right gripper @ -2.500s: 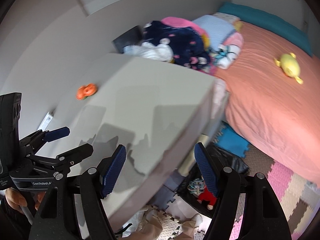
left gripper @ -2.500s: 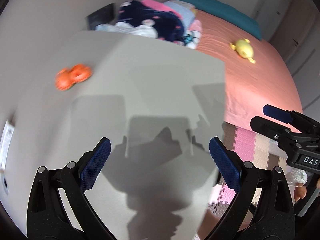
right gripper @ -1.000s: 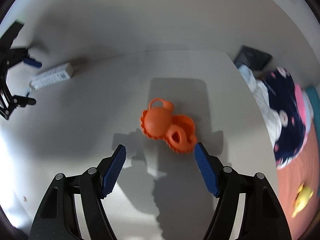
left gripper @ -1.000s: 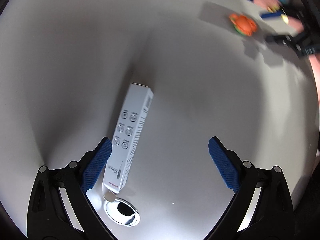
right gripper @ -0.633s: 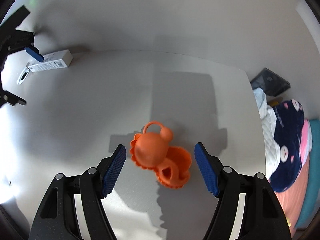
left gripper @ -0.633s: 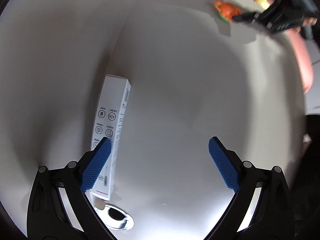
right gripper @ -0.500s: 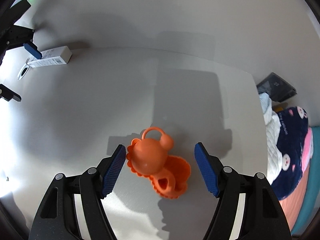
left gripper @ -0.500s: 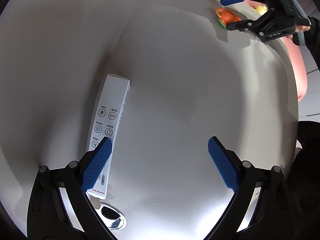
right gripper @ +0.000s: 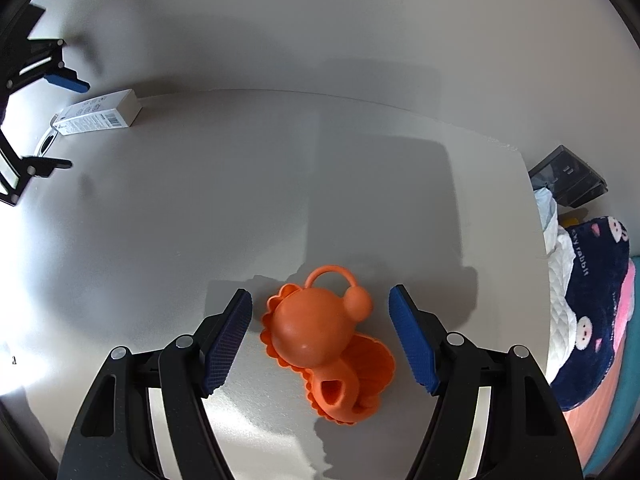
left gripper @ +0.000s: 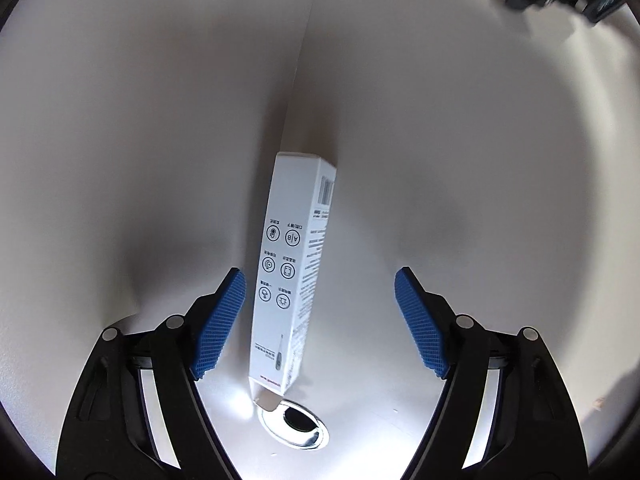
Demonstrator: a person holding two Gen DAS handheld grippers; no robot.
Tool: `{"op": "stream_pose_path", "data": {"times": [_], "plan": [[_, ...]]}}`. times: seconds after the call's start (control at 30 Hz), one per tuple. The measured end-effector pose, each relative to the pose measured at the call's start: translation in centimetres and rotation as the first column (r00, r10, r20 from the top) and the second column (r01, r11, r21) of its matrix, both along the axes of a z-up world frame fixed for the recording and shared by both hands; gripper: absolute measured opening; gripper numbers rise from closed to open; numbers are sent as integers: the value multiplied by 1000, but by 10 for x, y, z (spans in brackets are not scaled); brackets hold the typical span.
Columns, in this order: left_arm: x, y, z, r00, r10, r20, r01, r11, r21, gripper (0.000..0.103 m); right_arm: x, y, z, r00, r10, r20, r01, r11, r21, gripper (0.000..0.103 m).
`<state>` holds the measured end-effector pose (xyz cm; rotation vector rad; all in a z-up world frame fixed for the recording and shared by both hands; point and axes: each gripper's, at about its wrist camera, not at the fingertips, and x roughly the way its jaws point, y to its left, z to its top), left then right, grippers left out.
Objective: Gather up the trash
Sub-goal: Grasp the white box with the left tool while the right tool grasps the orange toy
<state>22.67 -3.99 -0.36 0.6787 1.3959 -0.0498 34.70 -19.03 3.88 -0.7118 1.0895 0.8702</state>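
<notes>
Both my hand-held grippers wide open, holding nothing: left hand-held gripper (left gripper: 320, 320) straddles white carton (left gripper: 290, 276), right hand-held gripper (right gripper: 322, 334) brackets orange toy (right gripper: 328, 340) on the surface (right gripper: 200, 220), lined up for pinching.

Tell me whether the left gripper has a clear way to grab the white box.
Probably yes. The left gripper is open with the white box lying lengthwise between its fingers, nearer the left finger. Nothing sits between pads and box; the wall runs close along its left side.
</notes>
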Motion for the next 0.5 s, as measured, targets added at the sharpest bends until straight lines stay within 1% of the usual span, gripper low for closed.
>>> {"op": "stream_pose_path", "data": {"times": [0.03, 0.07, 0.13, 0.3, 0.33, 0.37, 0.5], "plan": [[0, -1, -2, 1000, -1, 10, 0, 1000, 10, 77, 0, 0, 0, 1000, -5, -1, 5, 1000, 6, 72], [4, -7, -2, 1000, 3, 13, -3, 1000, 4, 77, 0, 0, 1, 1000, -7, 0, 7, 1000, 9, 72], [5, -7, -2, 1000, 12, 9, -12, 1000, -10, 76, 0, 1, 1, 1000, -11, -9, 11, 1000, 18, 72], [11, -2, 3, 999, 24, -26, -25, 999, -48, 75, 5, 5, -2, 999, -15, -47, 17, 999, 32, 66], [12, 0, 4, 999, 33, -36, -35, 998, -58, 75, 7, 5, -3, 998, -16, -63, 19, 999, 38, 63], [12, 0, 4, 998, 36, -42, -38, 998, -58, 75, 11, 5, -4, 997, -16, -76, 20, 999, 41, 62], [14, -1, 3, 997, 45, -65, -49, 997, -60, 76, 7, 7, -3, 996, 3, -89, 1, 999, 39, 55]]}}
